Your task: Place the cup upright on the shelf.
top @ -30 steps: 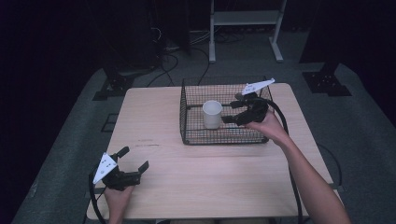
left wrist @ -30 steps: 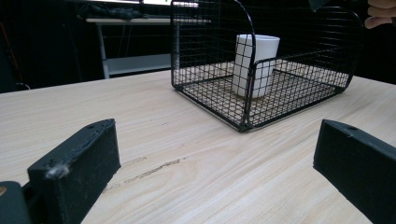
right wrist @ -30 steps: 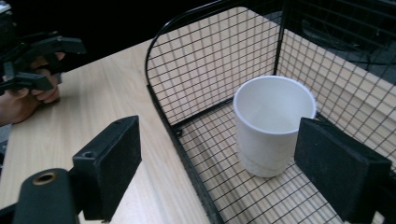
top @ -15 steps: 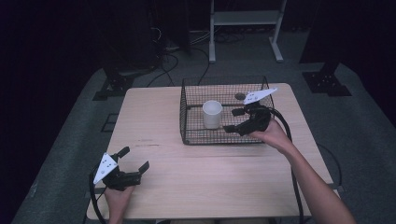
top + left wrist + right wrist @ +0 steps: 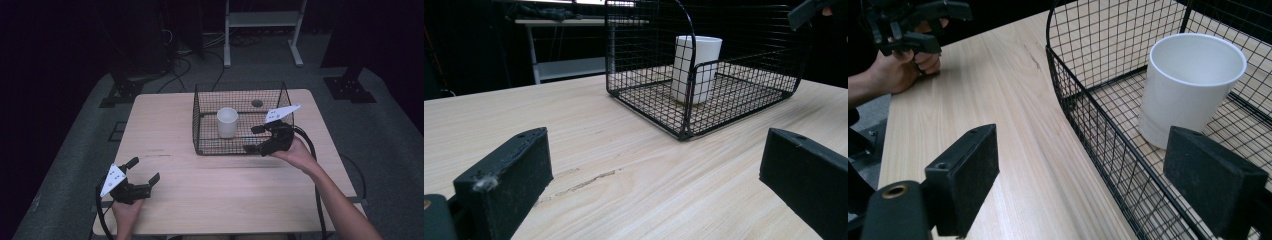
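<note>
The right gripper (image 5: 260, 138), jaws spread wide and holding nothing, hovers at the near right corner of the black wire-mesh basket (image 5: 200, 125). The white cylindrical paper cup (image 5: 227, 122) stands upright inside, just ahead of it beyond the mesh. Its 2 jaws straddle the rim (1 each side), so closing could snag wire and drag the basket. The left gripper (image 5: 142, 175), also wide and empty, rests well apart on the pale wooden table (image 5: 165, 120).

High view overhead; gripper views low, sharing basket (image 5: 240, 120).
</note>
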`<state>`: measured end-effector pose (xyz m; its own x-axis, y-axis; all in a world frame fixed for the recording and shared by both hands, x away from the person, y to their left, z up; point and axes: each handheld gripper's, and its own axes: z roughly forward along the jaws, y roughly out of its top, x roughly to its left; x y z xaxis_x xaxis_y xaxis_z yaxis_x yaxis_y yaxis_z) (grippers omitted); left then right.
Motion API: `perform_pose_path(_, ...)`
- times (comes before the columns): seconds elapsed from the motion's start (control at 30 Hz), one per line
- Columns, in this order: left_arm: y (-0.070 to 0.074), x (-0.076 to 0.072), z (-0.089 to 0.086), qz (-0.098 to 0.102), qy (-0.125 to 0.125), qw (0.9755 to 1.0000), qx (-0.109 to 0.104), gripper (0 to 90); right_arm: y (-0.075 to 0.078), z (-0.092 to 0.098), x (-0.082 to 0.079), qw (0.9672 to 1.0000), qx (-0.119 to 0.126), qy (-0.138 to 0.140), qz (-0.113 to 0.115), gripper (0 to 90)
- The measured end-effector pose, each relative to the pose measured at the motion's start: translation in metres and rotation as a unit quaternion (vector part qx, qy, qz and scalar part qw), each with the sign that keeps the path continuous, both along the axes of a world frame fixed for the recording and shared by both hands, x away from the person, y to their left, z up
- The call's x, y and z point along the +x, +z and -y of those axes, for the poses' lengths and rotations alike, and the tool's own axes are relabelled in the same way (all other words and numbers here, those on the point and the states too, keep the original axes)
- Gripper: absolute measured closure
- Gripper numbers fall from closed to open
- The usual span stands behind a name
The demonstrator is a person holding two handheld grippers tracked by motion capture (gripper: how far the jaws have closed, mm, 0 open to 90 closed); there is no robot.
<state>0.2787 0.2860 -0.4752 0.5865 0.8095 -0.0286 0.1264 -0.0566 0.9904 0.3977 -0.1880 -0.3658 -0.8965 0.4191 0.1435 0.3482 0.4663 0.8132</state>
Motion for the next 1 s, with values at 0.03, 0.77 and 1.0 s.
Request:
perform_pose_path(0.03,0.0,0.0,0.0,0.0,0.0,1.0,0.0,0.0,0.0,0.0,0.0,1.0,0.0,0.0,0.0,13.7)
perform_pose_path(0.77,0.0,0.0,0.0,0.0,0.001,1.0,0.001,0.0,-0.013,0.015,-0.018,1.0,0.001,-0.002,-0.007,13.7)
perform_pose_path(1.0,0.0,0.0,0.0,0.0,0.002,1.0,0.001,0.0,-0.017,0.025,-0.024,0.9999,0.004,-0.009,-0.007,13.7)
